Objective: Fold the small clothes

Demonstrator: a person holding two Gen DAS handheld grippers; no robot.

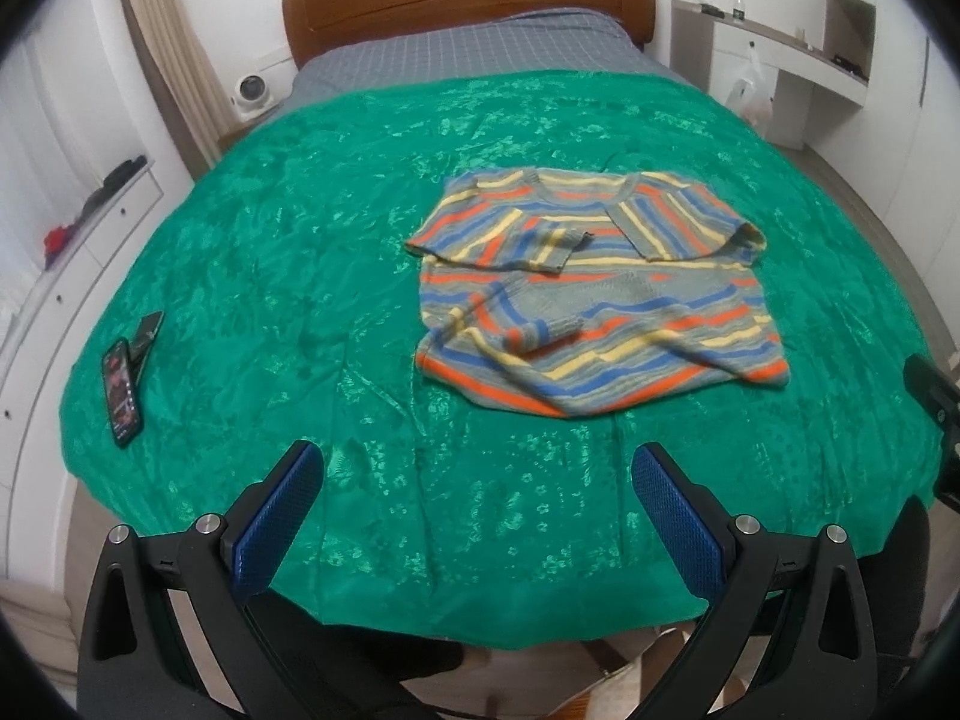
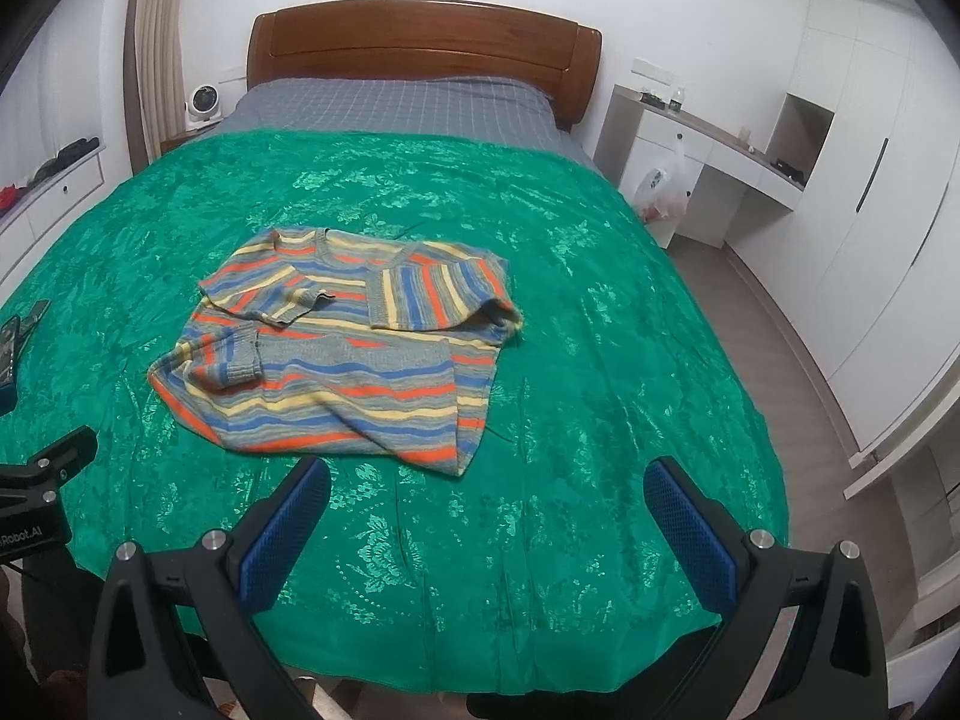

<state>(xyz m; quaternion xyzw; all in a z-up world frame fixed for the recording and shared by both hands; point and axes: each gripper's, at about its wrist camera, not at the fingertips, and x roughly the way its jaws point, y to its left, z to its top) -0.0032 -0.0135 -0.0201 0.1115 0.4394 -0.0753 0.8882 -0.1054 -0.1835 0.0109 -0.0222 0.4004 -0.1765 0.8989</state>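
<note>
Striped sweater on green bedspread; left gripper — "Robot.AI".

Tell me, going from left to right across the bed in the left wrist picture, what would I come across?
Two phones at the left edge of the green bedspread → striped sweater, sleeves folded in → the other gripper, poking in at the right edge.
</note>
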